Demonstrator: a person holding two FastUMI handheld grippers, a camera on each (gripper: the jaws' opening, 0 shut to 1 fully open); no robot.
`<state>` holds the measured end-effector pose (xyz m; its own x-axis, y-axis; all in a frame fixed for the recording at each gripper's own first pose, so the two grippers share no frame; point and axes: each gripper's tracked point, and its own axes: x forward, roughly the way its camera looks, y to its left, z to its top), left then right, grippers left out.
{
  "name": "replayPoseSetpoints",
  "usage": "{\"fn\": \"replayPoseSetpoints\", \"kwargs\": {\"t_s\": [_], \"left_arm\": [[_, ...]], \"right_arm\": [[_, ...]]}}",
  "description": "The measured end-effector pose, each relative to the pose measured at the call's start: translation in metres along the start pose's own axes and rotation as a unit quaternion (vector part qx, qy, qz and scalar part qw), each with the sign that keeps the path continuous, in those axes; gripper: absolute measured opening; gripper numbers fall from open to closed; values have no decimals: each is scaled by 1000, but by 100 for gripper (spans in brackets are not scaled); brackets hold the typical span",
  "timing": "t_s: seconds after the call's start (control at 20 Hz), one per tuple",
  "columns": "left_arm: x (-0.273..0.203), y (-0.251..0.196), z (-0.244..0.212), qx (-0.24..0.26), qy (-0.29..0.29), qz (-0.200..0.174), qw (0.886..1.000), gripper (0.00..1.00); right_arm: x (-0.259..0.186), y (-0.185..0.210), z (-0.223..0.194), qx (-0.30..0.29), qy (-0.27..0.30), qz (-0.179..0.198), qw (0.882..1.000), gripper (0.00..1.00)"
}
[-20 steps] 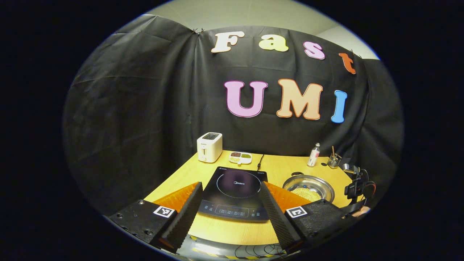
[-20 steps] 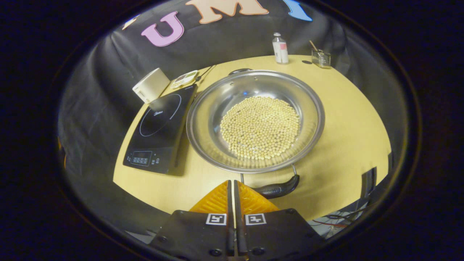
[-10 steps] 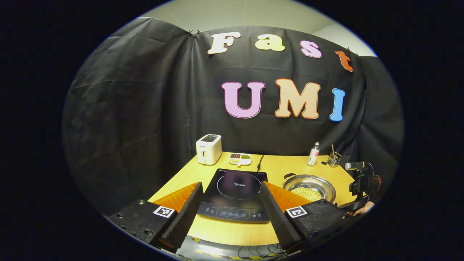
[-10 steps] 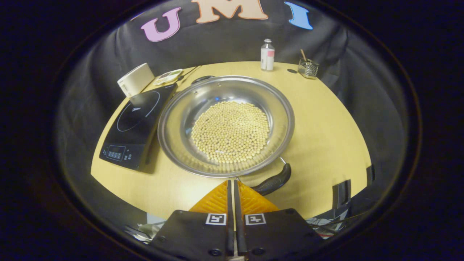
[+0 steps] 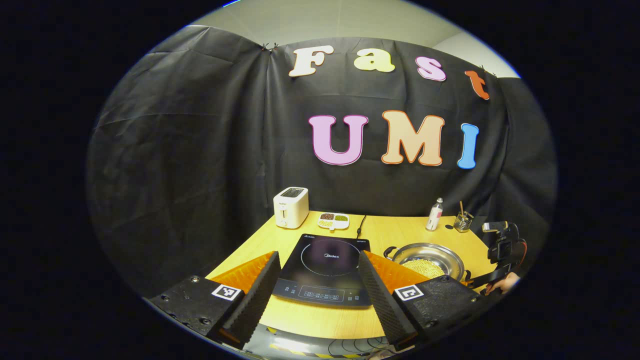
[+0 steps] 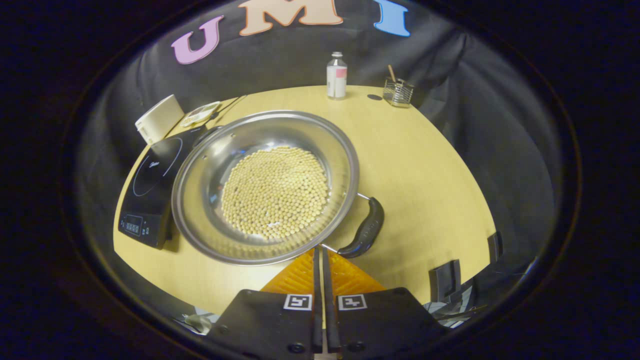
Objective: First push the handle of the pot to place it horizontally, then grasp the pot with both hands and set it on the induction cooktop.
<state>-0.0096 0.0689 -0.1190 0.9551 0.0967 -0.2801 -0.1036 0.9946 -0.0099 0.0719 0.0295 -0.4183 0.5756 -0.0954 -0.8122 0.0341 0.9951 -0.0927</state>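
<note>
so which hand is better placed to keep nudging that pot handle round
Right. Its shut tongs sit right at the pot, beside the near black handle. The left tongs hang open before the induction cooktop.

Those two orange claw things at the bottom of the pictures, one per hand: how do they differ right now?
The left gripper has its fingers spread wide; the right gripper's fingers are pressed together, holding nothing. The left gripper faces the black induction cooktop from farther back; the right gripper sits close to the steel pot, its tips beside the pot's near black handle. Both have orange fingers on black bodies with square markers.
</note>
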Motion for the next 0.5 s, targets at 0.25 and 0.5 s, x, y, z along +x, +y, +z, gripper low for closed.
{"fn": "replayPoseSetpoints", "kwargs": {"t_s": [0.25,0.5], "left_arm": [[8,-10,3,4,8,12,1000,96],[16,-25,12,14,10,28,999,96]], "right_arm": [[17,-23,18,33,3,1,999,3],[32,-35,38,44,7,14,999,0]]}}
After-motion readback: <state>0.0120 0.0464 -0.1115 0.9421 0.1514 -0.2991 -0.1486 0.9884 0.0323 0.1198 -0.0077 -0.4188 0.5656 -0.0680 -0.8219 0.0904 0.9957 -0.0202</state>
